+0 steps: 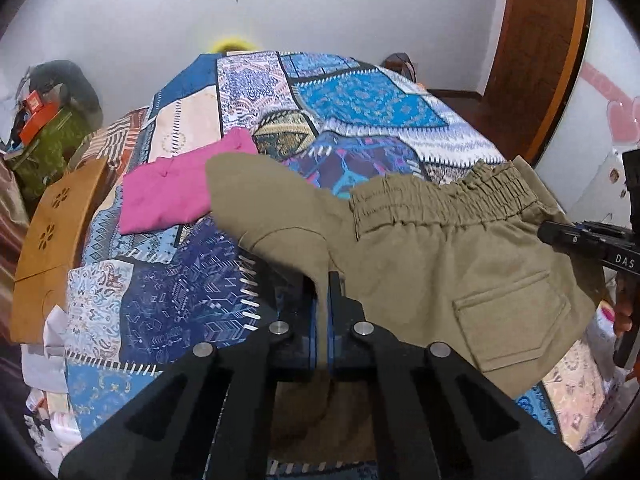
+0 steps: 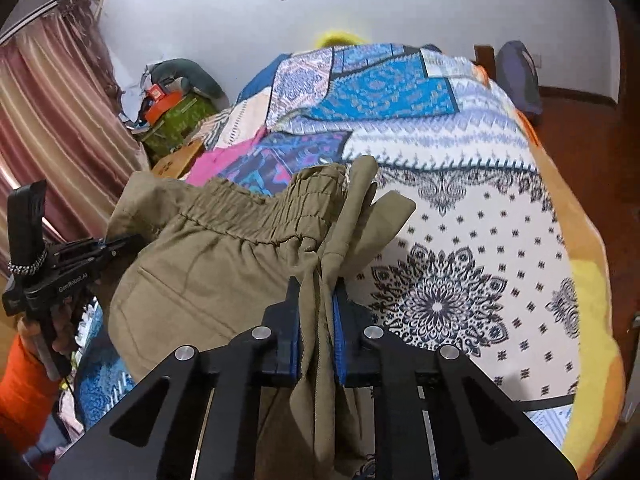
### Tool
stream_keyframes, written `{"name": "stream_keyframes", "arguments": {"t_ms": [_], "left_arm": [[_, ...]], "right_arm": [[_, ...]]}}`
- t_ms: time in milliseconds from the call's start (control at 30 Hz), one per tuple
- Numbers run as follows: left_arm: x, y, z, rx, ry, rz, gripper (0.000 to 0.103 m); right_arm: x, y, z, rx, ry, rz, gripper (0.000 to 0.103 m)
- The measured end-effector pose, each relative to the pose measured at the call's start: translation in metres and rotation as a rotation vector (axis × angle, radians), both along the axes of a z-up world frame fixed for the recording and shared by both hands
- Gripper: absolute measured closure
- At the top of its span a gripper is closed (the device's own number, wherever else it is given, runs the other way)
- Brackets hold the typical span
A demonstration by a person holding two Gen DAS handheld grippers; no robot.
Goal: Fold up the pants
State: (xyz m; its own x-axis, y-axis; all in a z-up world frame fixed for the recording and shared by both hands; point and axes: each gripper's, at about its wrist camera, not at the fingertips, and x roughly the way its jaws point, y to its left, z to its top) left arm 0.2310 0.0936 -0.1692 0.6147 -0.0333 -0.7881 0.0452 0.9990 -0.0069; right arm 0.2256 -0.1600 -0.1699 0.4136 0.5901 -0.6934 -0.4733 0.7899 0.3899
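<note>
While both grippers pinch it | pants (image 1: 460, 248) waistband spans left-right, tilted

The olive pants (image 1: 460, 264) are matt woven cloth, the elastic waistband (image 1: 436, 200) puckered and ridged. The bedspread (image 1: 360, 108) is smooth printed cloth, the folded pink garment (image 1: 168, 196) soft and matt. The left tongs (image 1: 322, 312) are matt black plastic with shiny metal rivets (image 1: 363, 328). The side board (image 1: 52, 236) is smooth wood.

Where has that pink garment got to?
The pink garment lies folded on the patterned bedspread, left of centre in the left wrist view, just behind the lifted khaki pants.
</note>
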Motion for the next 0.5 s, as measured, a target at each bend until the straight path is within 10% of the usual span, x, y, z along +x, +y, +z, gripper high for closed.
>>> {"name": "stream_keyframes", "arguments": {"t_ms": [500], "left_arm": [[-0.008,0.011,0.061,-0.016,-0.125,0.030,0.100]], "right_arm": [[0.004,0.020,0.052,-0.008,-0.130,0.041,0.093]]}}
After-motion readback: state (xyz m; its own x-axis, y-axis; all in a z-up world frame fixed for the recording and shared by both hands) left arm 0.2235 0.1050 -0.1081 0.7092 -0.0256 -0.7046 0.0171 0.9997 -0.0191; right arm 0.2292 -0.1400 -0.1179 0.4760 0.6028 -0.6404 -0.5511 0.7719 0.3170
